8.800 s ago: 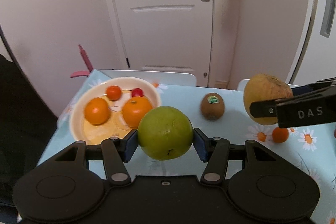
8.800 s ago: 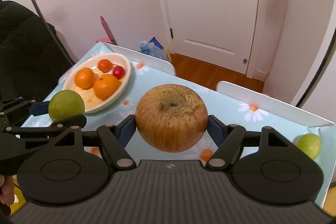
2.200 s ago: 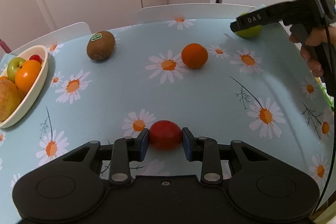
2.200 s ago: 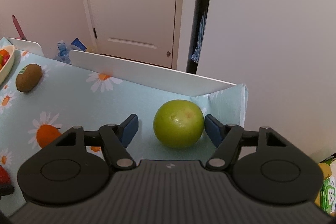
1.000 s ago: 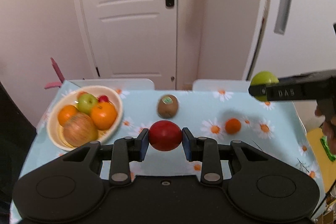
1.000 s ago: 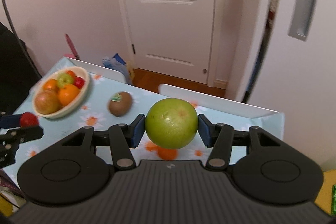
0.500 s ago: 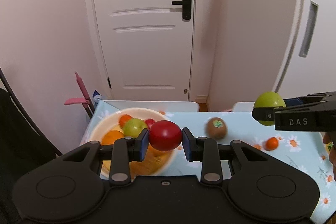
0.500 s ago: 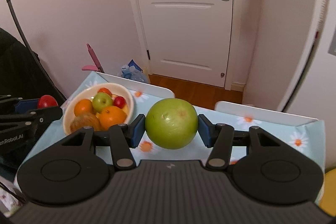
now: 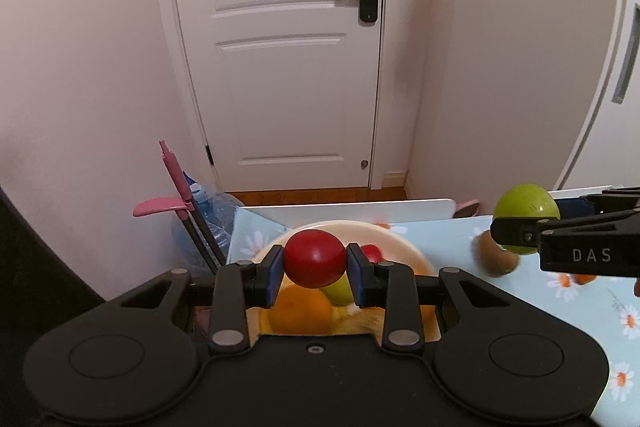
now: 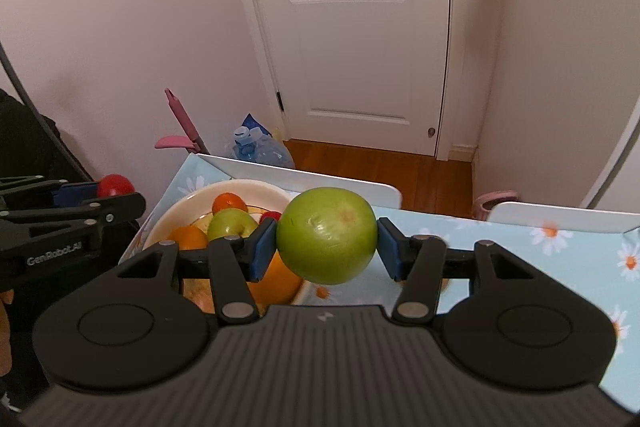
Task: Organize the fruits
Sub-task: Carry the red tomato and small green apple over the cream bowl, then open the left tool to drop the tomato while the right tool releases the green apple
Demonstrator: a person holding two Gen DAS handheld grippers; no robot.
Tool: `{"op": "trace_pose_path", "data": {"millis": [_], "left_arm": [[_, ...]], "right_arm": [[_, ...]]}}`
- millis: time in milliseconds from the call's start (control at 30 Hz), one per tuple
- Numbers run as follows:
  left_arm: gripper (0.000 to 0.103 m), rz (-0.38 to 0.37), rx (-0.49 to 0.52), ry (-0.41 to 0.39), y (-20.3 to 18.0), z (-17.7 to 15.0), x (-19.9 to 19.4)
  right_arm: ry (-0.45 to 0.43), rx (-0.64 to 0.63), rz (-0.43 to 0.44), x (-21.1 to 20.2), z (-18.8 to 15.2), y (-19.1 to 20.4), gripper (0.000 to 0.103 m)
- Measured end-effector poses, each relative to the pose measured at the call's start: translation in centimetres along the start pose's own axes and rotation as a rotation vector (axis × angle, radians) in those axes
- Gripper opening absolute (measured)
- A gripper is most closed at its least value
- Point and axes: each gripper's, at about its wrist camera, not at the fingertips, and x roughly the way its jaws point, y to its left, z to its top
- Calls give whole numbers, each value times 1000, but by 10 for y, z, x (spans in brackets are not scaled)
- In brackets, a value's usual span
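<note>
The left tool (image 9: 315,264) clamps a red fruit (image 9: 315,259) above the bowl (image 10: 256,187); the right tool (image 10: 326,247) clamps a green fruit (image 10: 326,241) beside it. Dropping from this height onto the piled fruit could send either rolling out.

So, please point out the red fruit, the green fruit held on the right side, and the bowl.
red fruit (image 9: 315,258), left wrist view, middle of its front face
green fruit (image 10: 326,241), right wrist view, middle of its skin
bowl (image 10: 240,185), right wrist view, far rim
</note>
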Motion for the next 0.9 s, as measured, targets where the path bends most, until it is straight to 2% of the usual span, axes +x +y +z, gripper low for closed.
{"op": "trace_pose_path", "data": {"millis": [200,467,667,700,767,800,833,900], "left_arm": [[37,-22,6,31,23,6,39],[37,-26,11,93,35,2,92],[38,-20,2,137,36,-1,112],[43,-25,1,138,37,-1,112],[86,-30,-6,130,39,-1,108],[93,-21,-11,115,40,0,105],[96,-13,-15,98,41,0,100],[96,-16,-22,92,41,2,92]], "right_arm": [[15,17,-22,32,3,18,69],[38,38,-41,75,4,22,69],[60,45,-33,95,5,21,69],[63,48,-30,97,5,21,69],[67,54,-24,99,7,20,69],[68,56,-21,99,7,19,69],[70,55,-20,99,8,18,69],[73,47,-19,98,9,15,69]]}}
